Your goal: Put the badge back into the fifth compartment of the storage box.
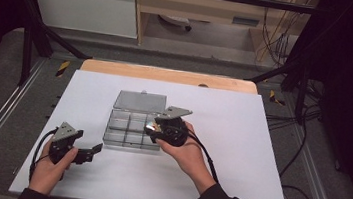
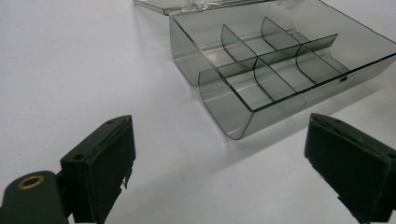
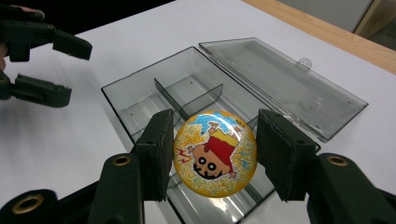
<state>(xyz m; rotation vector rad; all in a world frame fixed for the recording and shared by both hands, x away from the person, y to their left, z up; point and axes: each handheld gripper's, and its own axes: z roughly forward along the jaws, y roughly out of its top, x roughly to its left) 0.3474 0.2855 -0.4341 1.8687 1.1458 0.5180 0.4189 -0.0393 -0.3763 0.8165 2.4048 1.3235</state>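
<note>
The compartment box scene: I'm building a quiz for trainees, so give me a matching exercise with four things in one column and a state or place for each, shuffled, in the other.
Things:
1. round cartoon badge
2. compartment box
3. box lid
4. left gripper

States or places:
A. jaws apart, nothing between them
B. folded back flat on the table
C. clamped between the right gripper's jaws
D. open, the compartments seen in the left gripper view empty

Pairs: 1-C, 2-D, 3-B, 4-A
</note>
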